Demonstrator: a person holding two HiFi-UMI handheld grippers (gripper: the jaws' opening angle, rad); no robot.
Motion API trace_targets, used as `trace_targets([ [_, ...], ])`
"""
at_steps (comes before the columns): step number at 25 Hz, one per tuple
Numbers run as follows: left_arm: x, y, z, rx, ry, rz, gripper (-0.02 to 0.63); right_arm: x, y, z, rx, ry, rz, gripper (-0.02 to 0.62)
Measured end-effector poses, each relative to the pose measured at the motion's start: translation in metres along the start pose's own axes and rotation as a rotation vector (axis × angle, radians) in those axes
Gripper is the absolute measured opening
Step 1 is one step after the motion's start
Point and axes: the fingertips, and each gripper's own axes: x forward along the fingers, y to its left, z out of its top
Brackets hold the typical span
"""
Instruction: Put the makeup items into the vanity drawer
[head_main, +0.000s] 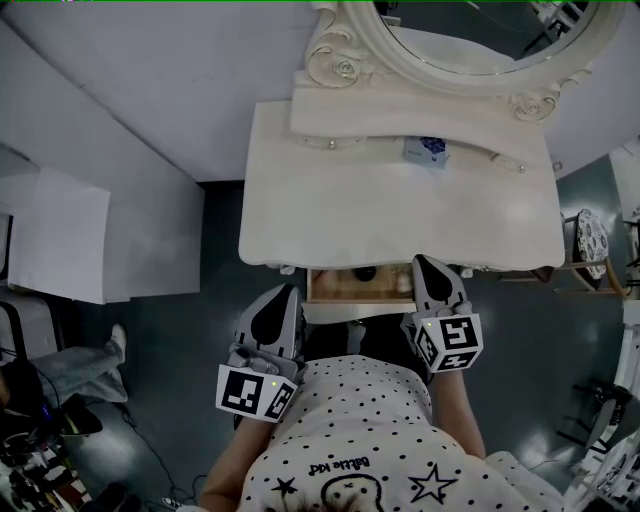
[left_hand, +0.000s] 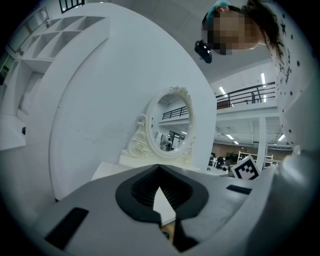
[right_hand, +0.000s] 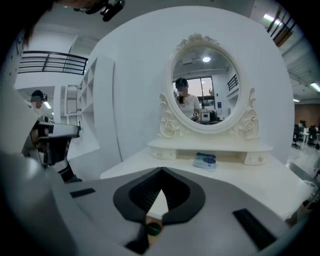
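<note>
At the open drawer (head_main: 345, 285) under the tabletop (head_main: 400, 220) edge, left claw (head_main: 285, 300) and right claw (head_main: 426, 270) pressed together

On the vanity top (head_main: 400, 225) a packet (head_main: 427, 150) lies before the mirror (head_main: 480, 25), the drawer (head_main: 360, 297) under the front edge.

I see two grippers, my left gripper (head_main: 283, 300) and right gripper (head_main: 428, 268); one counter (head_main: 400, 215), one mirror (head_main: 480, 30), one open drawer (head_main: 340, 287), one blue packet (head_main: 427, 150).
</note>
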Motion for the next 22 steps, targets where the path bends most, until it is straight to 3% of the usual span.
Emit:
trace_targets([
  [8, -0.005, 0.001, 0.004, 0.011, -0.022, 0.003, -0.005, -0.058, 0.022, 0.065, 0.034, -0.179, 0.029, 0.008],
  [22, -0.009, 0.0, 0.008, 0.035, -0.035, 0.006, -0.005, -0.068, 0.05, 0.051, 0.091, -0.184, 0.087, 0.008],
])
